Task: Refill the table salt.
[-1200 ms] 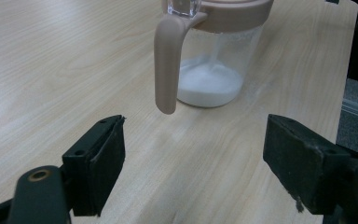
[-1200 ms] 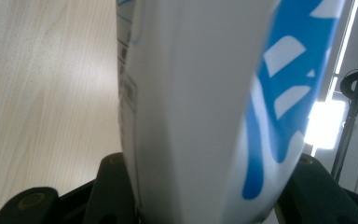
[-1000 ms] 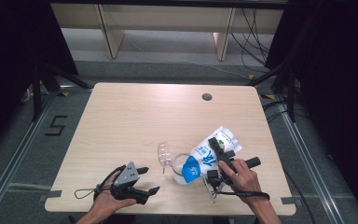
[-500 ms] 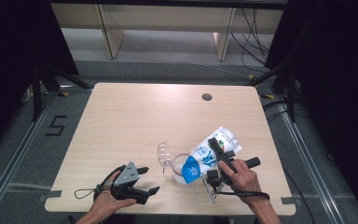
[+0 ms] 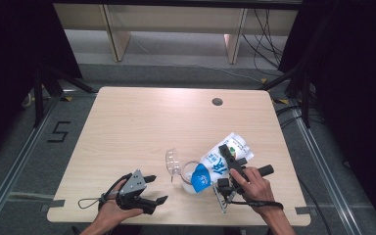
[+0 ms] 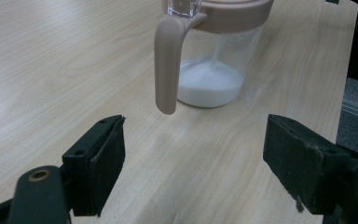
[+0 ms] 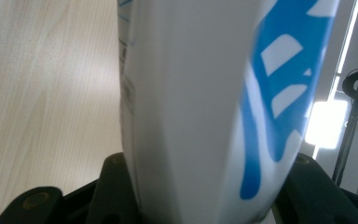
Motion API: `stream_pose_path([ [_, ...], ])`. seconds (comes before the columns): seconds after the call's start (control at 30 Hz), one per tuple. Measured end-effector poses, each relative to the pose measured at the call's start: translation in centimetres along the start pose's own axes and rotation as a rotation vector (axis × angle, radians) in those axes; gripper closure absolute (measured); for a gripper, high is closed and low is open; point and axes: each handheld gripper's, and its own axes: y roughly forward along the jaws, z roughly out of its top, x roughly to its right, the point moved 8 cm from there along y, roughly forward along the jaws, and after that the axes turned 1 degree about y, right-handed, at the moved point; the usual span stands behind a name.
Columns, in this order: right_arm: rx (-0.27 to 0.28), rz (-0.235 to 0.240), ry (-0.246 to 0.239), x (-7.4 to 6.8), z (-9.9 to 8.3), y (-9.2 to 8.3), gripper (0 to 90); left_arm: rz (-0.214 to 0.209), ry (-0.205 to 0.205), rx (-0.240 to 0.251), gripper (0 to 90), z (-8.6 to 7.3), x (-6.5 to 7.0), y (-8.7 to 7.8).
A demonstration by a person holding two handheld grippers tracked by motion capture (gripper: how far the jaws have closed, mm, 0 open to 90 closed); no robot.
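My right gripper is shut on a white and blue bag, which is tipped with its blue mouth down over a clear jug. In the right gripper view the bag sits pinched between the two black jaws. In the left gripper view the jug has a beige rim and handle, and a thin white stream falls onto a heap of white powder inside it. The jug's clear lid stands flipped open. My left gripper rests open on the table, left of the jug, with nothing between its fingers.
The wooden table has a round cable hole near its far right side. Wooden legs of shelving stand on the floor beyond the table. A tape marking lies on the floor to the left.
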Motion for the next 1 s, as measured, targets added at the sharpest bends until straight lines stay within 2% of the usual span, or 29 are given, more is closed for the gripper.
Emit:
stream_pose_path([
  [0.03, 0.005, 0.002, -0.011, 0.05, 0.06, 0.04, 58.2, 0.000, 0.002, 0.000, 20.6, 0.01, -0.02, 0.00],
  [0.07, 0.004, -0.001, 0.009, -0.06, 0.03, 0.05, 58.2, 0.000, 0.001, 0.000, 20.6, 0.01, -0.01, 0.00],
  [0.13, 0.005, -0.001, -0.010, 0.08, 0.06, 0.04, 58.3, 0.000, 0.002, 0.001, 20.6, 0.01, -0.02, -0.01],
  [0.17, 0.000, 0.006, 0.009, -0.14, -0.02, 0.02, 58.3, 0.000, 0.001, 0.002, 20.6, 0.02, -0.01, -0.01],
  [0.3, -0.001, 0.005, 0.010, -0.12, -0.04, 0.01, 58.3, 0.000, 0.000, 0.001, 20.6, 0.02, 0.00, 0.00],
  [0.4, 0.003, 0.004, 0.004, -0.07, 0.01, 0.04, 58.4, 0.001, 0.014, 0.001, 20.6, 0.04, -0.09, -0.01],
  [0.57, 0.001, 0.003, 0.004, -0.05, 0.00, 0.03, 58.4, 0.001, 0.001, 0.001, 20.6, 0.01, -0.03, 0.01],
  [0.6, -0.014, 0.018, 0.000, -0.06, -0.07, -0.07, 58.4, 0.002, 0.010, 0.002, 20.6, 0.05, -0.09, 0.01],
  [0.7, -0.009, 0.009, -0.004, 0.12, -0.02, -0.06, 58.5, -0.001, 0.023, 0.000, 20.6, 0.04, -0.12, 0.01],
  [0.77, -0.004, 0.007, -0.017, 0.28, 0.04, -0.02, 58.5, 0.001, 0.009, 0.000, 20.6, 0.02, -0.08, 0.02],
  [0.9, 0.001, -0.001, -0.017, 0.27, 0.05, 0.00, 58.6, -0.002, 0.004, 0.006, 20.6, 0.07, -0.02, 0.04],
  [0.93, -0.005, 0.003, -0.003, 0.08, -0.02, -0.04, 58.6, 0.002, 0.012, -0.001, 20.6, 0.02, -0.10, 0.00],
  [0.97, 0.002, -0.004, -0.009, 0.21, 0.05, -0.01, 58.6, 0.001, 0.010, 0.000, 20.6, 0.02, -0.07, 0.01],
  [1.0, 0.014, -0.016, -0.034, 0.49, 0.17, 0.03, 58.6, 0.001, 0.010, -0.001, 20.6, 0.02, -0.07, 0.01],
])
